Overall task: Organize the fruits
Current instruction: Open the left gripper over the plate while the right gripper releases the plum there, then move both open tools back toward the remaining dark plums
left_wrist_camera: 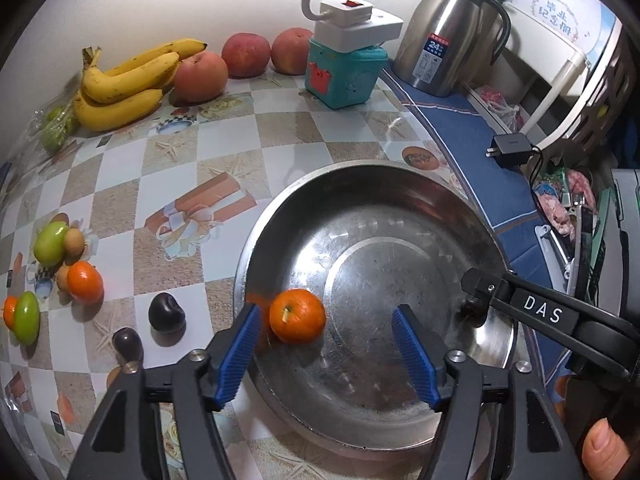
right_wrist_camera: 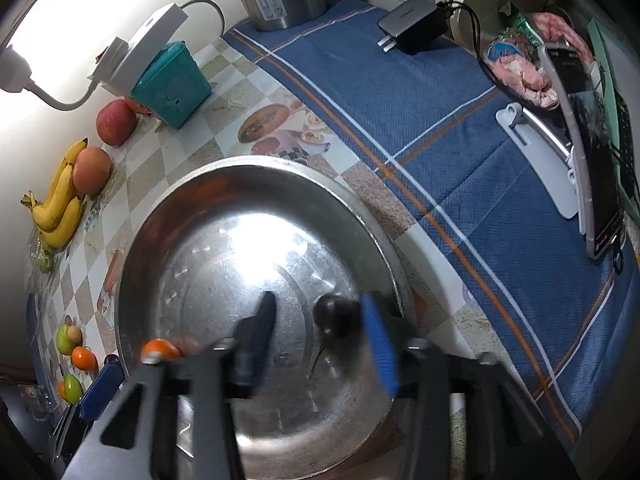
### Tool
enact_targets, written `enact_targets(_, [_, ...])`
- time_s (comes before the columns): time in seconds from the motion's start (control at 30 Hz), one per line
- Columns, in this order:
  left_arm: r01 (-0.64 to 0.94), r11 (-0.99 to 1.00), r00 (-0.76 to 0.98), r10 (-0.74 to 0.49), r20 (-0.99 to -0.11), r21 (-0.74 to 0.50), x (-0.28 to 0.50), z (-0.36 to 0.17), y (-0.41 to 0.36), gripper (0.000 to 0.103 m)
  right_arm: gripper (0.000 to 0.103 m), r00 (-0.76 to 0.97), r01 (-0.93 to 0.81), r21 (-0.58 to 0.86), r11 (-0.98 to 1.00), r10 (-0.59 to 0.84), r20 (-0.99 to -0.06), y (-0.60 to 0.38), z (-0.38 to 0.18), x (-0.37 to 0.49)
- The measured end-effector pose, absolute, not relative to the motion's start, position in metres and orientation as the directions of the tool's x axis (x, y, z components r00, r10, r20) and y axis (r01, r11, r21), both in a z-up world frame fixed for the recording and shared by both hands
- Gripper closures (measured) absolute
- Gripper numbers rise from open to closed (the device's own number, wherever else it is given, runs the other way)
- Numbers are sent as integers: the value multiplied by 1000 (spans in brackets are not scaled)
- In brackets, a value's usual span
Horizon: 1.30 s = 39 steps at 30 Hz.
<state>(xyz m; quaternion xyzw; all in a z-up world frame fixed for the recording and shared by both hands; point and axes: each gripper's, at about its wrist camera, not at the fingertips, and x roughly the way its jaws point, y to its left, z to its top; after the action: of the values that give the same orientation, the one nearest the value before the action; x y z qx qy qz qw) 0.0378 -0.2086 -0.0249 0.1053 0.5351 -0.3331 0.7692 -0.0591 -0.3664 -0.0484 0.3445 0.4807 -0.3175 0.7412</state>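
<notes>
Dark fruit (right_wrist_camera: 335,316) blurred between hand-held gripper (right_wrist_camera: 320,340) pads

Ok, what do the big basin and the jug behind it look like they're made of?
Basin: looks like stainless steel, shiny but scuffed; it shows fine scratches and mirrors the orange fruit on its wall. Jug: brushed steel body by its soft vertical sheen, with a black lid and handle, probably plastic.

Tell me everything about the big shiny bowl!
The metal bowl is round, wide and shallow, silver and scratched, with a flat ring-marked bottom. It sits upright on the checkered tablecloth, beside the blue cloth. Inside lie a small orange near the left wall and a dark cherry. Both open claws hover above it.
</notes>
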Motion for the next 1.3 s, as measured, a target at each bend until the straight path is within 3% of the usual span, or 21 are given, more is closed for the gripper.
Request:
enact_targets(0.1, [613, 763, 200, -401, -894, -205, 40, -19, -204, 17, 50, 348, 797, 208, 567, -150, -925, -365, -41, -60])
enact_targets(0.2, [594, 781, 219, -388, -896, -193, 45, -13, -197, 14, 41, 357, 788, 201, 582, -165, -919, -362, -33, -61])
enact_targets(0.3, [572, 804, 253, -364, -897, -165, 51, -7, -187, 8, 40, 373, 772, 202, 603, -172, -912, -356, -24, -60])
enact_targets(0.8, [423, 894, 276, -283, -919, -148, 88, -5, -122, 0, 39, 385, 701, 192, 686, -138, -913, -325, -14, -41])
enact_targets(0.93, [382, 917, 294, -238, -926, -114, 93, -6, -104, 0, 12, 389, 674, 193, 713, -120, -913, -320, -19, -36])
enact_targets(1.1, [326, 940, 321, -209, -924, -100, 101, -6, -80, 0, 6, 391, 661, 187, 727, -120, -913, -314, -22, -31])
enact_targets(1.3, [281, 958, 356, -157, -921, -54, 107, -8, -54, 0, 5, 378, 652, 188, 734, -101, -920, -310, -28, -27])
